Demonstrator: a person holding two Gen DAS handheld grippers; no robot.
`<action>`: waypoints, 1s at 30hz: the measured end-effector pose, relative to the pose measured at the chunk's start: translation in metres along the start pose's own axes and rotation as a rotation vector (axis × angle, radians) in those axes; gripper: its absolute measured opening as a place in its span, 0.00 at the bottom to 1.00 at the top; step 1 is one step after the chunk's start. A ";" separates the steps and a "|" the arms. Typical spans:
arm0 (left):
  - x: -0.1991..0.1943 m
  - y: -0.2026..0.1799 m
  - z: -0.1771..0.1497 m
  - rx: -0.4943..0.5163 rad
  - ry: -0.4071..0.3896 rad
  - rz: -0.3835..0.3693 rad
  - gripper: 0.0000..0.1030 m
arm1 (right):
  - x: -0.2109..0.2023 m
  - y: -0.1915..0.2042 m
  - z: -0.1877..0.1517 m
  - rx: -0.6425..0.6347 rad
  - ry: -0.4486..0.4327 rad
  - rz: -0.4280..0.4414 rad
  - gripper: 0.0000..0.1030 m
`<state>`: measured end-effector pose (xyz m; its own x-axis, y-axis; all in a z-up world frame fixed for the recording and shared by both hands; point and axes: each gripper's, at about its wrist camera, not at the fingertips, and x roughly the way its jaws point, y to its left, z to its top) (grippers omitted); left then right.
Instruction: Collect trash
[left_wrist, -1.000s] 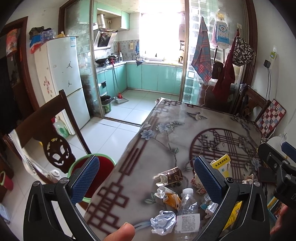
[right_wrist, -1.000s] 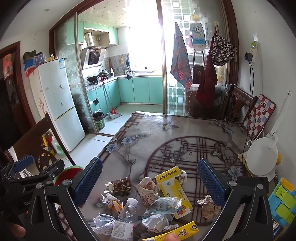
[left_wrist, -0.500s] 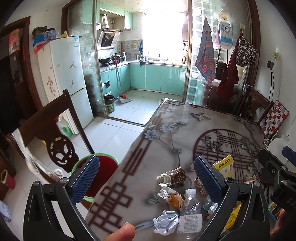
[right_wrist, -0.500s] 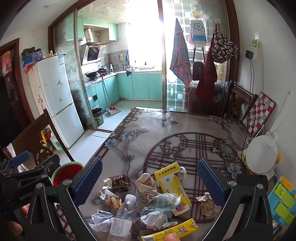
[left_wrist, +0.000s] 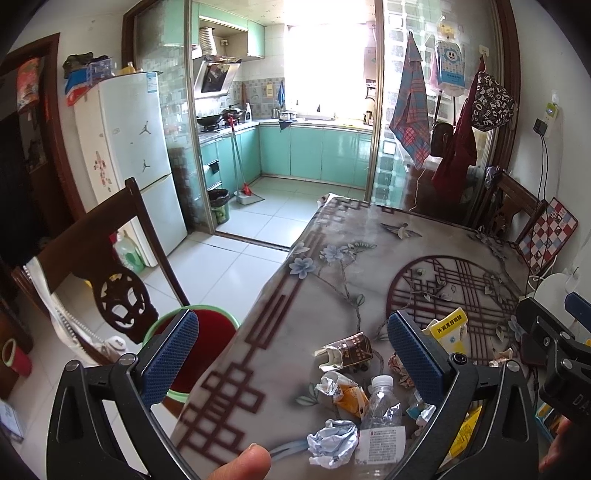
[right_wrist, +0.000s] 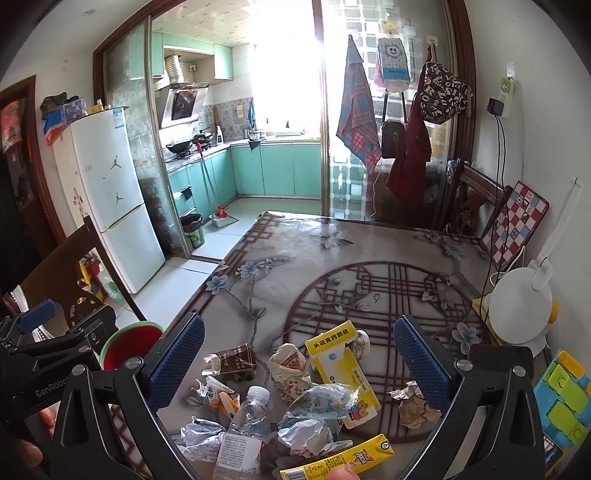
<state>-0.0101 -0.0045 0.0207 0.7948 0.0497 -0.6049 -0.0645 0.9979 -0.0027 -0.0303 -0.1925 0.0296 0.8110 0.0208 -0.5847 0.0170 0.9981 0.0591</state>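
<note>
Trash lies heaped at the near end of the patterned table (right_wrist: 332, 266): a crushed plastic bottle (right_wrist: 245, 424), a brown drink carton (right_wrist: 232, 360), a yellow box (right_wrist: 341, 363), a yellow carton (right_wrist: 343, 459), crumpled white paper (right_wrist: 201, 435) and brown paper (right_wrist: 413, 404). My right gripper (right_wrist: 299, 365) hovers open above the heap, holding nothing. My left gripper (left_wrist: 291, 363) is open over the table's left edge, with the bottle (left_wrist: 380, 424), the brown carton (left_wrist: 349, 350) and the paper ball (left_wrist: 332, 439) low between its fingers. A red bin (left_wrist: 207, 343) with a green rim stands on the floor beside the table.
A dark wooden chair (left_wrist: 107, 266) stands left of the bin. A white lamp (right_wrist: 524, 314) and a checkered board (right_wrist: 515, 221) sit at the table's right side. The fridge (right_wrist: 110, 195) and kitchen lie beyond. A thumb (left_wrist: 240, 463) shows at the bottom edge.
Both grippers have drawn back and up slightly, so the trash sits a little lower and farther in view. Neither has taken hold of anything.
</note>
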 end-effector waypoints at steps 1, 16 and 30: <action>0.000 0.000 0.000 0.000 0.000 0.000 1.00 | 0.000 0.000 0.000 -0.001 0.002 0.000 1.00; 0.011 0.011 -0.007 -0.025 0.028 -0.062 1.00 | 0.012 -0.024 -0.007 0.041 0.045 0.132 1.00; 0.049 0.033 -0.046 0.066 0.163 -0.074 1.00 | 0.106 0.032 -0.122 0.079 0.565 0.483 0.97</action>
<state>-0.0007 0.0291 -0.0455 0.6873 -0.0259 -0.7259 0.0346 0.9994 -0.0030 -0.0157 -0.1512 -0.1292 0.3150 0.5033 -0.8047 -0.2056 0.8639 0.4598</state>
